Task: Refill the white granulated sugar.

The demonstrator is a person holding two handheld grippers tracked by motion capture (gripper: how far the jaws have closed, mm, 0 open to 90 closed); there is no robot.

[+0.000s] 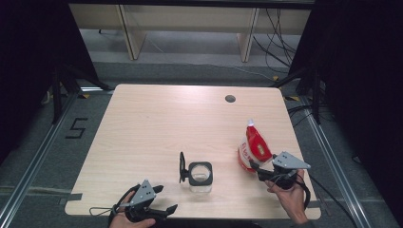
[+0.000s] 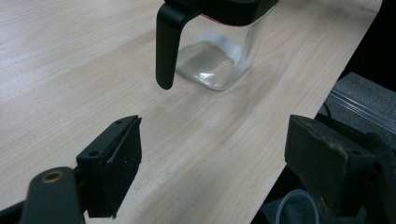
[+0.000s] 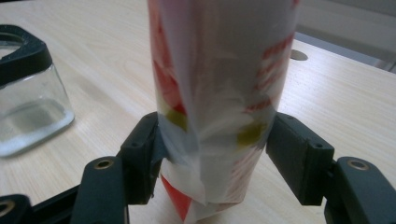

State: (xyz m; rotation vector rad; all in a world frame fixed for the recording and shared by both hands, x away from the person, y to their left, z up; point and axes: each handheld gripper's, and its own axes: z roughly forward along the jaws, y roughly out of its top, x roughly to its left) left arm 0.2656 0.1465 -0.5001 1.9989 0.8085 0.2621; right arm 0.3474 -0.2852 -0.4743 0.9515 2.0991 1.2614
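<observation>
A red and white pouch with a spout stands tilted at the table's right front. My right gripper is shut on its lower part; in the right gripper view both pads press into the pouch. A square glass jar with a black rim stands at the front middle, its black lid flipped up on its left side. My left gripper rests open at the table's near edge, left of the jar. In the left gripper view the jar lies ahead of the open, empty gripper.
The light wooden table has a round cable hole at its far right. A floor mark "5" lies left of the table. Dark curtains stand on both sides, and cables run over the floor at the right.
</observation>
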